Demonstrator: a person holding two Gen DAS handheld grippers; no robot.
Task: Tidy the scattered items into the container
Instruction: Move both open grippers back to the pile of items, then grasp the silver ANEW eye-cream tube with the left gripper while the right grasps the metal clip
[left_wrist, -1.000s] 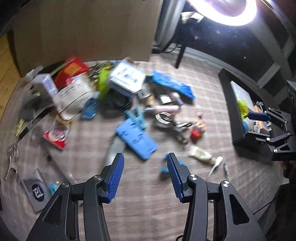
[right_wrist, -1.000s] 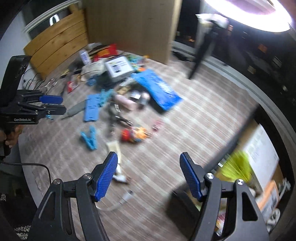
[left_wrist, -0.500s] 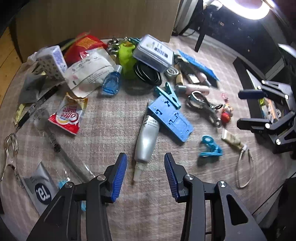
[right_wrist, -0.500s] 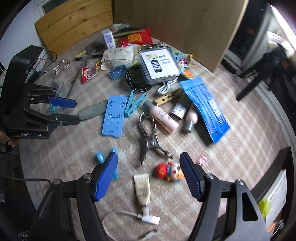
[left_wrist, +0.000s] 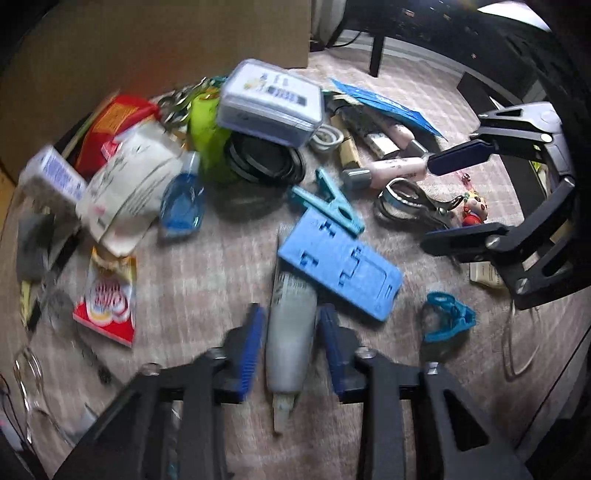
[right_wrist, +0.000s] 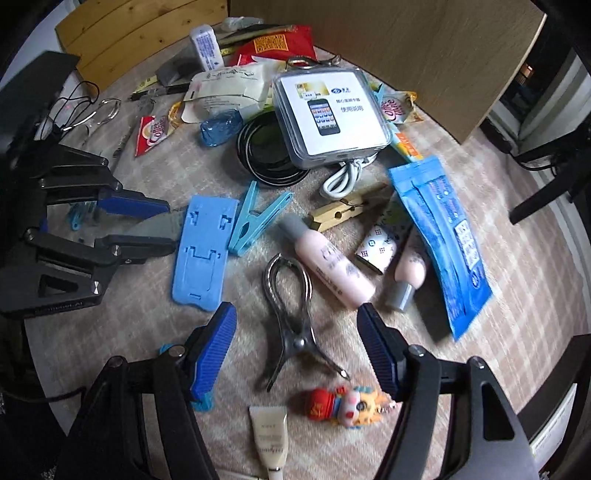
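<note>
The left claw (left_wrist: 289, 349) is closing around a smooth grey-white plastic tube (left_wrist: 290, 332) lying on the checked woven surface (left_wrist: 207, 273); its ribbed blue pads flank it without clearly pressing. The right claw (right_wrist: 297, 347), spread wide and narrowing, straddles a shiny metal spring clamp (right_wrist: 293, 317).

Black claw (right_wrist: 297, 347) frames, ribbed blue pads (right_wrist: 214, 343), silver screws

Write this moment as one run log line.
left gripper: closing around grey tube | right gripper: closing, over metal clip, no contact
</note>
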